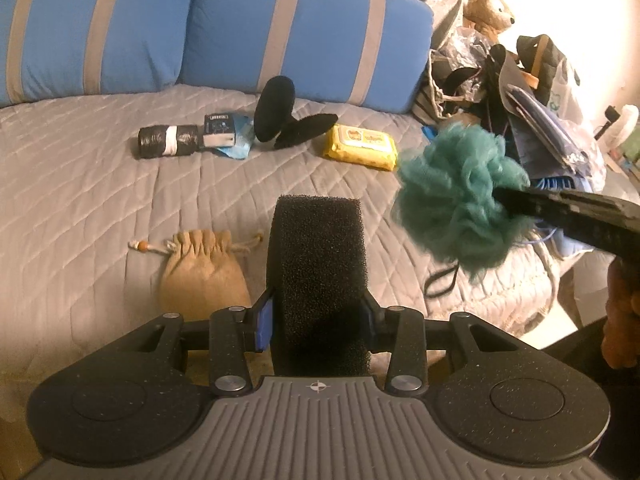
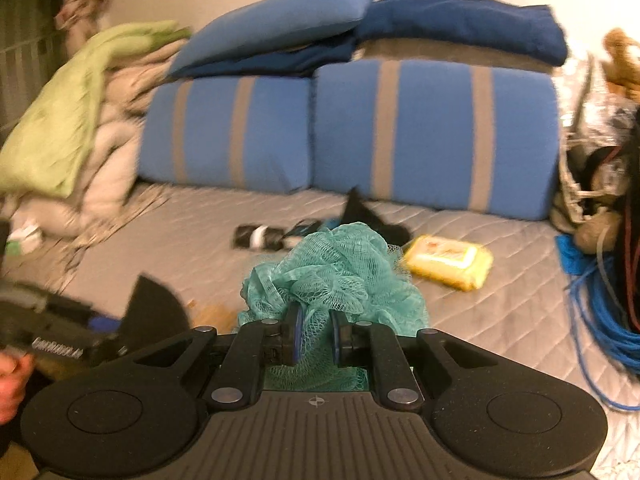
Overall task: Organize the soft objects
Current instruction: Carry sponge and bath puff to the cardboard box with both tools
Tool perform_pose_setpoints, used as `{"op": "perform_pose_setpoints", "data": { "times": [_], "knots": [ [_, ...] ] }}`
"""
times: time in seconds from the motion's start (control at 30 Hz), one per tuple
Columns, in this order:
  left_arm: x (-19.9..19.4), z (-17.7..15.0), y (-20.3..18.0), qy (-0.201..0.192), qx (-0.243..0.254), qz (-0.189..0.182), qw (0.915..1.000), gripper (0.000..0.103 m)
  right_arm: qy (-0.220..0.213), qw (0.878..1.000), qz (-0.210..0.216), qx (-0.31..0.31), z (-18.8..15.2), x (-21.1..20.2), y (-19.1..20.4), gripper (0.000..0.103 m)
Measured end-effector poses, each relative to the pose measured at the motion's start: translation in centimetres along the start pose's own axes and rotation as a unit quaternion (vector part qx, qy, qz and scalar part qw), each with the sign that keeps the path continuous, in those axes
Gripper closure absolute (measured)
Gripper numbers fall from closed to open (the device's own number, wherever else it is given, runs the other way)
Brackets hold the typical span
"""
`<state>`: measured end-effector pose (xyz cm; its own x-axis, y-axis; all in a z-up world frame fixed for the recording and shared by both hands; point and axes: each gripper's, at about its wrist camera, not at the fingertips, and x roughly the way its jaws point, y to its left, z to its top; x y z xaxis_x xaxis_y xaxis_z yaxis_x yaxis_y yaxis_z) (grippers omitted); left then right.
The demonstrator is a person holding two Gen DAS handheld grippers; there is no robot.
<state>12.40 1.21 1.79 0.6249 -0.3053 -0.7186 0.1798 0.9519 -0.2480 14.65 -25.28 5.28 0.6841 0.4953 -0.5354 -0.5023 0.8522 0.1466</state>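
My left gripper [image 1: 318, 322] is shut on a black foam sponge [image 1: 318, 264], held upright above the grey quilted bed [image 1: 100, 200]. My right gripper [image 2: 314, 340] is shut on a teal mesh bath pouf [image 2: 334, 276]. In the left wrist view the same pouf [image 1: 456, 196] hangs at the right, above the bed's edge, with the right gripper's black fingers [image 1: 560, 206] reaching in from the right. A tan drawstring pouch [image 1: 204, 272] lies on the bed just left of the sponge. The left gripper and its sponge [image 2: 154, 306] show blurred at the left of the right wrist view.
Farther back on the bed lie a black roll [image 1: 168, 142], a blue packet [image 1: 226, 132], black pads [image 1: 280, 114] and a yellow wipes pack [image 1: 362, 146]. Blue striped pillows [image 1: 248, 28] line the back. Bags and a teddy bear [image 1: 488, 8] pile up right; a blue cable [image 2: 600, 312] coils there.
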Motion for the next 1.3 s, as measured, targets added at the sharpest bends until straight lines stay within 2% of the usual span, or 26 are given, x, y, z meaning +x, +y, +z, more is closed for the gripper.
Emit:
{"op": "perform_pose_setpoints", "data": {
  "times": [0.33,0.73,1.03,1.07,1.1,1.13,1.17,1.23,1.3],
  "knots": [
    [-0.8,-2.6,0.2,0.036,-0.017,0.006,0.9992,0.062,0.065,0.996,0.066,-0.014,-2.7,-1.9,3.1,0.087],
    [-1.8,-5.7,-0.3,0.083,-0.031,0.013,0.996,0.062,0.152,0.983,0.097,-0.02,-6.4,-2.8,5.7,0.086],
    [0.0,-7.8,-0.8,0.164,-0.019,0.026,0.986,0.062,0.245,0.963,0.104,-0.05,-8.8,-1.3,8.0,0.083],
    [0.2,-7.9,-0.8,0.169,-0.018,0.027,0.9851,0.061,0.251,0.961,0.101,-0.052,-9.0,-1.1,8.1,0.08],
    [0.3,-7.9,-0.8,0.172,-0.018,0.028,0.9845,0.06,0.255,0.961,0.098,-0.053,-9.1,-1.1,8.2,0.073],
    [0.4,-7.9,-0.8,0.175,-0.018,0.03,0.984,0.058,0.255,0.961,0.095,-0.053,-9.1,-1.0,8.1,0.06],
    [0.5,-8.0,-0.8,0.178,-0.017,0.034,0.9832,0.056,0.254,0.961,0.092,-0.052,-9.1,-1.0,8.1,0.051],
    [0.7,-8.1,-1.0,0.184,-0.014,0.039,0.982,0.053,0.244,0.965,0.085,-0.053,-8.9,-1.3,8.1,0.018],
    [0.9,-8.3,-1.2,0.192,-0.009,0.045,0.9803,0.044,0.234,0.968,0.079,-0.055,-8.7,-1.6,8.1,0.008]
  ]
}}
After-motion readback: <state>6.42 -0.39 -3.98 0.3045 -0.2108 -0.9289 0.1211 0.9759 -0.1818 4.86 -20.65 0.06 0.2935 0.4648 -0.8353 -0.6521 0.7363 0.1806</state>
